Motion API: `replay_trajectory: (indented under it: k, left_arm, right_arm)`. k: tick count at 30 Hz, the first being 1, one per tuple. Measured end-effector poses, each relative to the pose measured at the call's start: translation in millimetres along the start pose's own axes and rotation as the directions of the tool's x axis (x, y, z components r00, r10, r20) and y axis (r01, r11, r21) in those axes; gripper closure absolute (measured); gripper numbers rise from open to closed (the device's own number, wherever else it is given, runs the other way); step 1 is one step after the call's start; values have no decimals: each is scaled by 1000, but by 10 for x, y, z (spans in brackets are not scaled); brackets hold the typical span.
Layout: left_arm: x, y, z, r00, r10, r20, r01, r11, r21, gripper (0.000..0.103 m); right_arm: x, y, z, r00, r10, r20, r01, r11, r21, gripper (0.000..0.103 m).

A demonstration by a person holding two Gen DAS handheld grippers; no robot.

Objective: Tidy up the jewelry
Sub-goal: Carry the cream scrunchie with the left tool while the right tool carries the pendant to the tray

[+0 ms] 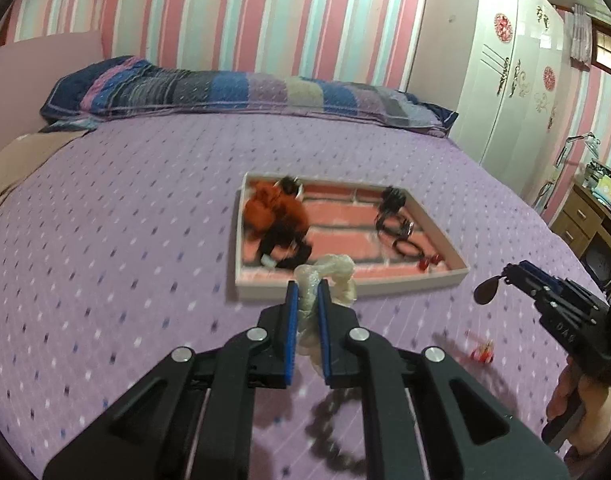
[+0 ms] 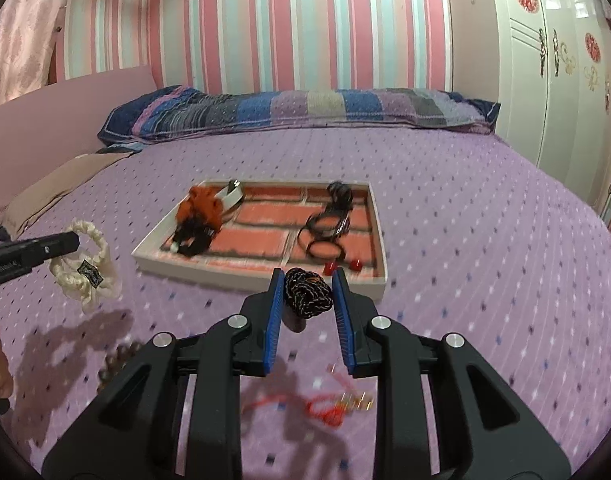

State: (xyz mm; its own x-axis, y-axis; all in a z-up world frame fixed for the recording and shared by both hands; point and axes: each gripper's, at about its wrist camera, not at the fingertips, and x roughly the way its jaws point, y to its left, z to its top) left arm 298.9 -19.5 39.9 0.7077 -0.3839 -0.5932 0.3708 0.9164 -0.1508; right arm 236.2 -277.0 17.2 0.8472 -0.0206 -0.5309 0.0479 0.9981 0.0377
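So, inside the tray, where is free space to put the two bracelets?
The middle of the tray, between the orange scrunchie and the black hair ties, is bare. Its left and right ends are crowded; red beads fill the near-right corner.

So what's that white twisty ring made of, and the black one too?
The white ring looks like cream fabric or cord, braided and slightly glossy, with a small dark tag; probably a hair tie or bracelet. The black one looks like woven cord flecked with orange or gold thread, matte. Blur leaves both uncertain.
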Motion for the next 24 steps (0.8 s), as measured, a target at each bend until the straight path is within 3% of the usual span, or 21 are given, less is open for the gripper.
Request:
replay_trajectory:
  k: [7,18,24]
  left_arm:
    - [397,-166,347,1000,16,-1,-16,999,29,93]
    - [1080,-184,432,991,121,-49,-118,991,55,93]
    - [1433,-94,438,978,190,-81,-186,981,58,93]
  right_arm:
    - [354,-105,260,999,-32,-18,32,999,8,78]
    - [998,-111,400,995,-63,-79,64,998,10,78]
    - [1301,-101,349,989,-85,-125,85,996,0,78]
